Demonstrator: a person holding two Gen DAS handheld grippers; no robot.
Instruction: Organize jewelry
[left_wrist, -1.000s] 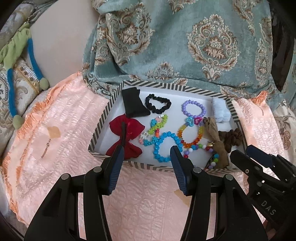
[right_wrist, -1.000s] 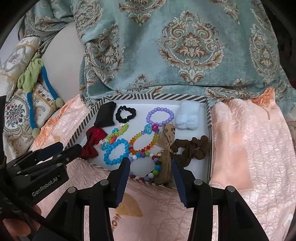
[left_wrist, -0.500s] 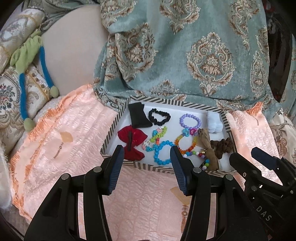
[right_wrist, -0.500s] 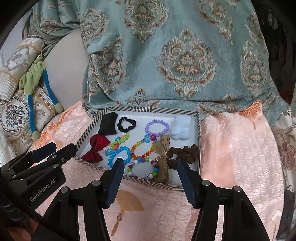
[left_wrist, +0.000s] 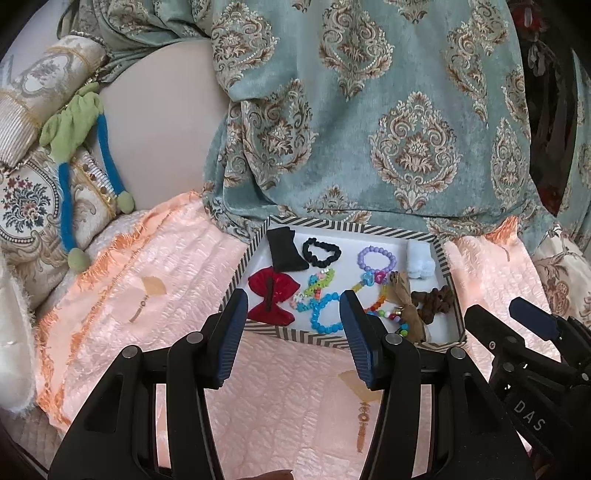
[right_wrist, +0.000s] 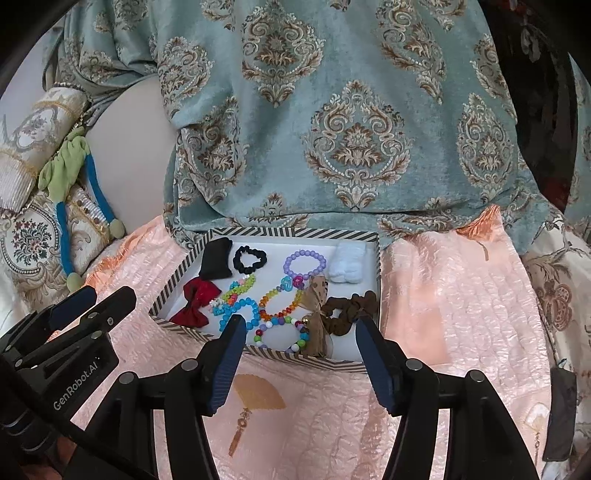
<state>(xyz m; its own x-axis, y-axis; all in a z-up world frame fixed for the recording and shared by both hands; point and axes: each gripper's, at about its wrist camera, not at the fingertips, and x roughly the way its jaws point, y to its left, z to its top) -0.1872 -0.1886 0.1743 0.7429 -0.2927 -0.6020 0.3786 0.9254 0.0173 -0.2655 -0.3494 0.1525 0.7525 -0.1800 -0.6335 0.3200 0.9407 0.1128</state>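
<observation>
Ahead of both wide-open, empty claws, left claw (left_wrist: 291, 312) and right claw (right_wrist: 299, 339), lies the tray (right_wrist: 266, 232); its near edge is closest.

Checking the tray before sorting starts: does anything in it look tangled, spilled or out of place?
Nothing has spilled; everything lies inside the striped tray. The blue bead bracelet and green bead bracelet overlap near the red bow, so they may be tangled.
</observation>
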